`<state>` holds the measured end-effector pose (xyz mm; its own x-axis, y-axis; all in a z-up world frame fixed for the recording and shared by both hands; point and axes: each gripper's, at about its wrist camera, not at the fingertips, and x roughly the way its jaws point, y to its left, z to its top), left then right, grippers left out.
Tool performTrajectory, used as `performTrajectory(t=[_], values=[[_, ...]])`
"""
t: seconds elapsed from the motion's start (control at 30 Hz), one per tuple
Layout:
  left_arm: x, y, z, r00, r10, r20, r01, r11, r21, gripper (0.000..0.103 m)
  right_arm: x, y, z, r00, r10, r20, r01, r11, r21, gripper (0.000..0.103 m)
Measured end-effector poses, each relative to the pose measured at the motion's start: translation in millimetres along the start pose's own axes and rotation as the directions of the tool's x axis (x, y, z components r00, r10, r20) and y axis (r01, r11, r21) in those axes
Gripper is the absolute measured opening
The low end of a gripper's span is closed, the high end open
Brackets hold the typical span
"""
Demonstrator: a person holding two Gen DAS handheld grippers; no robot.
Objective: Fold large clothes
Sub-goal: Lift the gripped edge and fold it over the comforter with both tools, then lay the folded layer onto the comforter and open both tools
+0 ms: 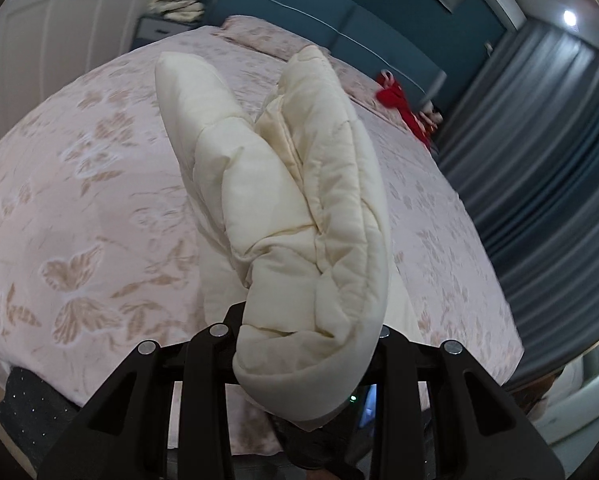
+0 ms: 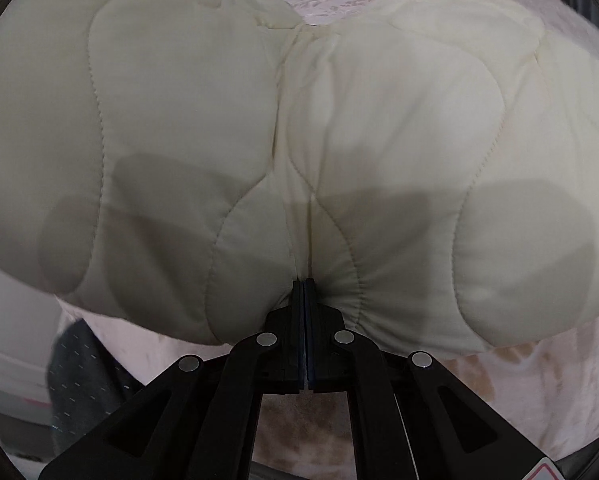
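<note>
A cream quilted padded jacket (image 1: 299,200) is held above a bed (image 1: 79,208) covered in a pale pink spread with a butterfly and leaf pattern. In the left wrist view, a thick bundled fold of the jacket sits between the fingers of the left gripper (image 1: 307,344), which pinch it; the fingertips themselves are hidden by the fabric. From there the jacket stretches away toward the head of the bed in two long puffy lobes. In the right wrist view, the right gripper (image 2: 304,284) has its fingers pressed together, pinching a seam of the jacket, and the quilted fabric billows wide to both sides, filling most of the view. A red garment (image 1: 399,100) lies near the far right edge of the bed, well apart from the jacket. A teal headboard (image 1: 339,12) stands behind the pillows, with grey curtains (image 1: 539,140) to the right.
</note>
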<state>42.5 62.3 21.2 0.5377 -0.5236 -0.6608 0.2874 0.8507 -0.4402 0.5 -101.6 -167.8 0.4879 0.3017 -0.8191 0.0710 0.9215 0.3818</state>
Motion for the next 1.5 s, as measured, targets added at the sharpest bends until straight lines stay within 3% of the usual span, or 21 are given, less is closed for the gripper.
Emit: performTrajectory(t=[0.23,0.53,0.77,0.97,1.27,1.5], values=[[22.0,-54.5,-6.6,0.999,0.035,-0.036,-0.031,0.992,0.120,0.029,-2.0,-12.8,-1.4,0.998,0.059,0.018,-0.060,0.996,0.064,0.002],[65.2,-98.6,-8.0,0.994,0.068,-0.086,-0.050,0.979,0.200,0.029,-28.6,-30.5,-14.3,0.991,0.133,0.009,-0.133,0.983,0.126,0.002],[112.2,-119.2,-14.8,0.982,0.086,-0.170,-0.046,0.973,0.226,0.029,-86.4,-67.2,-24.5,0.999,0.036,0.038,-0.038,0.998,0.046,0.002],[151.9,-139.0,-39.7,0.964,0.127,-0.233,-0.060,0.960,0.275,0.029,-132.8,-127.7,-22.0,0.993,-0.095,0.070,0.089,0.992,0.088,0.002],[195.2,-155.1,-64.7,0.935,0.192,-0.299,-0.085,0.938,0.337,0.030,-161.9,-164.5,-17.5,0.981,-0.159,0.114,0.139,0.976,0.168,0.002],[216.6,-158.8,-78.4,0.922,0.233,-0.311,-0.103,0.918,0.383,0.031,-187.3,-177.5,-1.9,0.978,-0.143,0.154,0.114,0.976,0.184,0.002]])
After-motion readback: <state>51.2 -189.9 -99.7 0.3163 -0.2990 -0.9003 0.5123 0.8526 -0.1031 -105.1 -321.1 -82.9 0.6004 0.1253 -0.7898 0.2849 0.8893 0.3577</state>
